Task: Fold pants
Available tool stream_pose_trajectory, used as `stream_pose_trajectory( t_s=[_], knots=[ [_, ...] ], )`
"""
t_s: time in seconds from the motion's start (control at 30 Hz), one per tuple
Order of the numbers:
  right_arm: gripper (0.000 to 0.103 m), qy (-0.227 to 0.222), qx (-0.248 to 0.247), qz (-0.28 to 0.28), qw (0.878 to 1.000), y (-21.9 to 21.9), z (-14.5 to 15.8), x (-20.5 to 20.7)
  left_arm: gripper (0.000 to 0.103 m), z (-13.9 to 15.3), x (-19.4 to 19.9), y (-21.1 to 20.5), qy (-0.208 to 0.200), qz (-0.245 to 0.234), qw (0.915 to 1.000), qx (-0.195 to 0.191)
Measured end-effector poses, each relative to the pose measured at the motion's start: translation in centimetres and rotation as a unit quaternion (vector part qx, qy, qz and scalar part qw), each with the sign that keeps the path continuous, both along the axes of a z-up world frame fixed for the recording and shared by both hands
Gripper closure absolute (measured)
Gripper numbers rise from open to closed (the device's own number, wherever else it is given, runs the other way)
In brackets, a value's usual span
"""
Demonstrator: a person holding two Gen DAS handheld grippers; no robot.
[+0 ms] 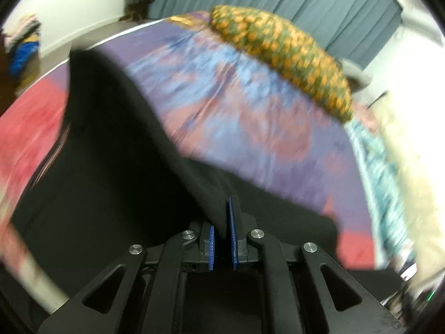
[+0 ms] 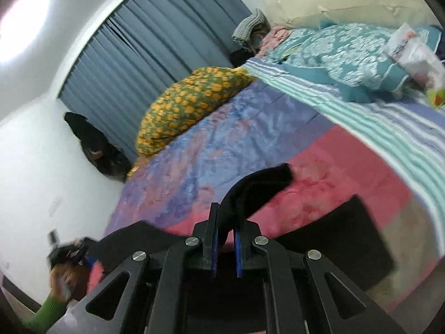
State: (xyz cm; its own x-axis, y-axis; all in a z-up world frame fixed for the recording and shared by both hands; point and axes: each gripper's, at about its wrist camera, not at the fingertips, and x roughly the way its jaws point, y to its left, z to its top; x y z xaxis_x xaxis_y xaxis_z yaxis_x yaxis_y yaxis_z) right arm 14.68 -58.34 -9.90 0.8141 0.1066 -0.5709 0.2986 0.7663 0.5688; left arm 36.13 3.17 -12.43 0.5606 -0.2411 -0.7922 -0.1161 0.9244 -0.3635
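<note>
Both grippers clamp the black pants (image 1: 111, 144): left gripper (image 1: 222, 239) and right gripper (image 2: 225, 239) each pinch fabric, raised above the multicoloured bedspread (image 2: 222, 144); remainder drapes on it.

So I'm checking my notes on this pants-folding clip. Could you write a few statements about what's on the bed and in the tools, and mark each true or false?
1. The left tool is shut on the black pants. True.
2. The right tool is open and empty. False: it grips black pants fabric too.
3. A yellow-flowered pillow lies on the bed. True.
4. The curtains are red. False: grey-blue.
</note>
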Motion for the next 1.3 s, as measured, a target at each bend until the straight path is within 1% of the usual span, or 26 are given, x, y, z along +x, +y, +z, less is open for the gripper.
stream_pose_trajectory(
  t_s=[0.07, 0.13, 0.17, 0.23, 0.33, 0.43, 0.5, 0.63, 0.73, 0.83, 0.93, 1.07, 1.23, 1.3],
  knots=[
    [0.094, 0.043, -0.025, -0.003, 0.999, -1.0, -1.4, -0.6, 0.095, -3.6, -4.4, -0.5, 0.039, -0.004, 0.9990, 0.019],
    [0.094, 0.088, -0.024, -0.006, 0.996, -2.0, -3.5, -1.1, 0.096, -6.5, -6.9, -0.9, 0.072, -0.007, 0.9971, 0.024],
    [0.094, 0.123, -0.022, -0.006, 0.992, -2.5, -5.0, -1.4, 0.096, -7.7, -7.7, -1.2, 0.086, -0.007, 0.9959, 0.027],
    [0.094, 0.162, -0.018, -0.007, 0.987, -3.2, -6.7, -1.8, 0.096, -8.4, -8.4, -1.7, 0.093, -0.009, 0.9953, 0.027],
    [0.094, 0.196, -0.015, -0.009, 0.980, -4.1, -8.0, -2.5, 0.096, -7.7, -8.0, -2.1, 0.086, -0.015, 0.9955, 0.036],
    [0.094, 0.214, -0.031, 0.002, 0.976, -4.7, -8.2, -2.6, 0.096, -7.6, -6.9, -2.6, 0.086, -0.013, 0.9957, 0.032],
    [0.094, 0.229, -0.042, 0.012, 0.973, -4.7, -8.5, -2.3, 0.096, -7.9, -6.7, -3.1, 0.088, -0.014, 0.9953, 0.038],
    [0.094, 0.248, -0.071, 0.026, 0.966, -4.4, -8.9, -1.8, 0.095, -8.2, -8.0, -3.3, 0.085, -0.023, 0.9947, 0.053],
    [0.094, 0.254, -0.078, 0.023, 0.964, -4.2, -9.4, -2.0, 0.095, -8.3, -8.8, -2.9, 0.085, -0.029, 0.9944, 0.056],
    [0.094, 0.261, -0.093, 0.020, 0.961, -4.1, -9.7, -2.1, 0.095, -8.2, -9.1, -3.2, 0.084, -0.037, 0.9936, 0.067],
    [0.094, 0.274, -0.115, 0.026, 0.954, -3.7, -9.9, -1.8, 0.095, -8.2, -9.4, -3.4, 0.085, -0.045, 0.9921, 0.081],
    [0.094, 0.286, -0.118, 0.021, 0.951, -3.9, -10.3, -1.7, 0.095, -8.4, -9.9, -3.2, 0.086, -0.054, 0.9912, 0.085],
    [0.094, 0.292, -0.130, 0.021, 0.947, -3.6, -10.3, -1.7, 0.096, -8.5, -10.2, -3.8, 0.085, -0.070, 0.9878, 0.111],
    [0.094, 0.296, -0.138, 0.022, 0.945, -3.4, -10.3, -1.7, 0.096, -8.4, -10.2, -3.9, 0.088, -0.073, 0.9869, 0.114]
  ],
)
